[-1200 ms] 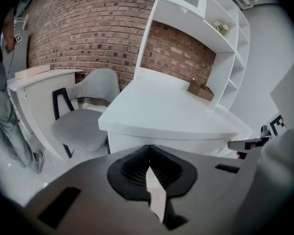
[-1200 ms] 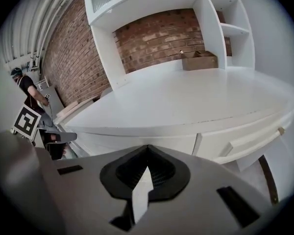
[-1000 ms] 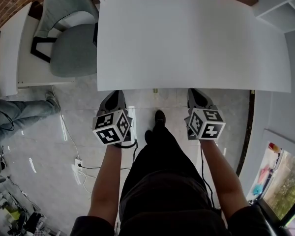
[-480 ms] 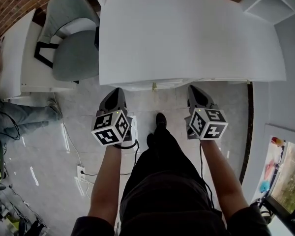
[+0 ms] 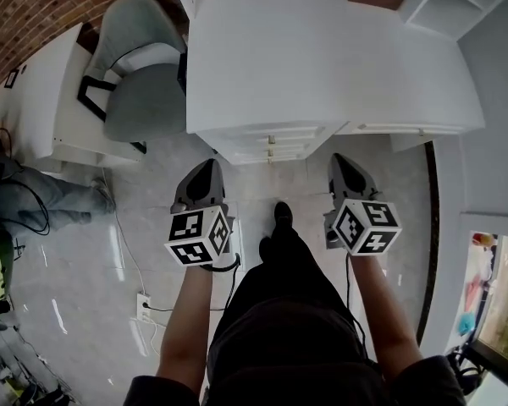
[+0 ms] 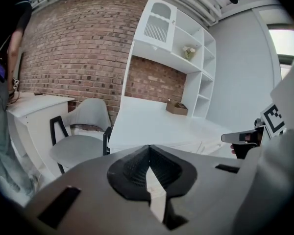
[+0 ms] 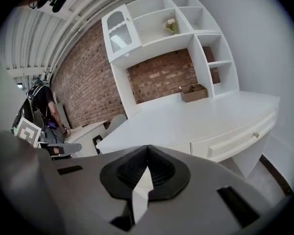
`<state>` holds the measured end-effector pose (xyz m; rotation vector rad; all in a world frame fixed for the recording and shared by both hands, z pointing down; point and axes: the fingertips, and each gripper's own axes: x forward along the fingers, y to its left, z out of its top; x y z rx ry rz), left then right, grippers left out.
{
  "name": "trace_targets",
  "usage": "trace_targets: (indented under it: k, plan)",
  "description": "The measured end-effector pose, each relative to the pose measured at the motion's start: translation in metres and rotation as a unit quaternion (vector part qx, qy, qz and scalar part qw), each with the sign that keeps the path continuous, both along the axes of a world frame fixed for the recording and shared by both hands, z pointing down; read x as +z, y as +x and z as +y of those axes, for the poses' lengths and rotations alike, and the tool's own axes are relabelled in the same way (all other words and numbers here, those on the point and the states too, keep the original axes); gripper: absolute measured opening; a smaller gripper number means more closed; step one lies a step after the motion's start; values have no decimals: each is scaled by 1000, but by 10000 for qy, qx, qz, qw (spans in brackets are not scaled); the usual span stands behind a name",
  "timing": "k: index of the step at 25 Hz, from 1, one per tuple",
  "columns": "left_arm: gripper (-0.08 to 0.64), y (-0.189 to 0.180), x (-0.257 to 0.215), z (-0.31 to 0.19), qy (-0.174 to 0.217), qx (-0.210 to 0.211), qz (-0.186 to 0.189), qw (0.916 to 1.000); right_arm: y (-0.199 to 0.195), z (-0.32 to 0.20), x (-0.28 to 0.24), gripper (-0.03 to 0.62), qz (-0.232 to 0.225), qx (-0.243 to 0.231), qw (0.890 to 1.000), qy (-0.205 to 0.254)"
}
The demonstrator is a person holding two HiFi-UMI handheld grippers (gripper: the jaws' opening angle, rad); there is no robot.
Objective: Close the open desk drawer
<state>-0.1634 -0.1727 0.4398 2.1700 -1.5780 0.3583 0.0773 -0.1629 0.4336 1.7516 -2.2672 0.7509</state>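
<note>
Below desktop (image 5: 322, 57), white drawer (image 5: 247, 154) partly out.

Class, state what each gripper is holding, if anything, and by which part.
Nothing is held. The left gripper and right gripper both have their jaws together, empty, and hang short of the open drawer.

Brick-walled office corner with white furniture

A red brick wall (image 6: 78, 48) backs a white desk (image 5: 322, 66) topped by white open shelving (image 7: 186, 28); the wall to the right of the shelving is plain pale grey (image 7: 264, 48). A grey shell chair (image 5: 144, 83) with a black frame stands between the desk and a white side table (image 5: 42, 83). The floor (image 5: 85, 252) is glossy grey tile catching streaks of light. Daylight shows through a window (image 5: 499, 303) at the right edge, and the ceiling (image 7: 44, 38) is ribbed white.
</note>
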Motion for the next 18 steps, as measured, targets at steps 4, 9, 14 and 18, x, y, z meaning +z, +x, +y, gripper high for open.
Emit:
trace_targets:
  k: [4, 9, 14, 18]
  plan:
    - [9, 1, -22, 22, 248, 44, 26, 9997, -8, 20, -25, 5, -151, -46, 9995, 280]
    - [9, 0, -48, 45, 551, 162, -20, 9983, -15, 46, -51, 5, -151, -196, 9979, 597]
    - [9, -2, -66, 68, 739, 225, -50, 9970, -15, 72, -71, 5, -164, -202, 9964, 806]
    - [9, -1, -74, 88, 821, 256, 12, 9963, -15, 89, -84, 5, -10, -194, 9944, 1038]
